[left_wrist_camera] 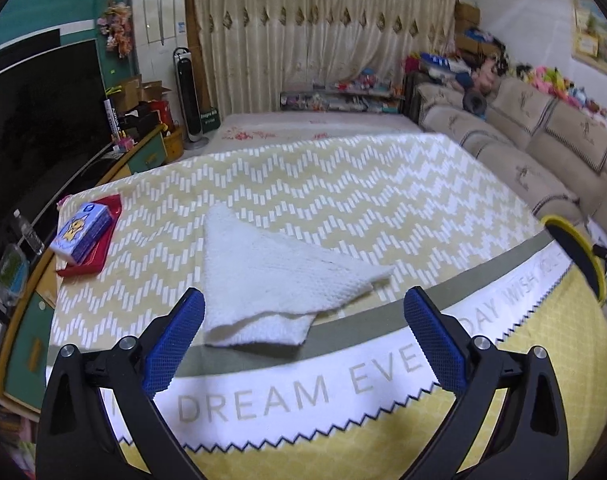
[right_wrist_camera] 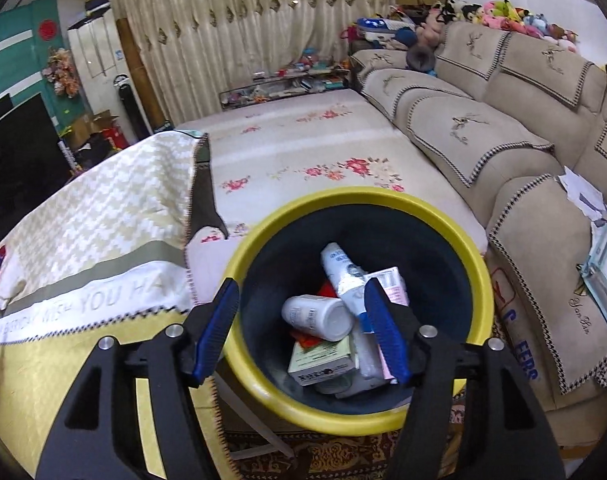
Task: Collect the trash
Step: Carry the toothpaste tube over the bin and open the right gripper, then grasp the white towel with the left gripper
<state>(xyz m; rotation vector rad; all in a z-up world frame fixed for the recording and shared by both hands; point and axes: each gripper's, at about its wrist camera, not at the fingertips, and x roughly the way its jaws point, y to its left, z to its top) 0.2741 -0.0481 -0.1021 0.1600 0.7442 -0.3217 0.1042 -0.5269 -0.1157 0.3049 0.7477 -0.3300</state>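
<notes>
A crumpled white paper towel lies on the yellow zigzag tablecloth, just ahead of my left gripper, which is open and empty with its blue pads on either side of the towel's near corner. My right gripper is open and empty, held over a yellow-rimmed bin that holds white bottles, a small box and other rubbish. The bin's rim also shows at the right edge of the left wrist view.
A blue tissue pack sits on a red tray at the table's left edge. A beige sofa runs along the right, a floral mat beyond. A TV stands at the left.
</notes>
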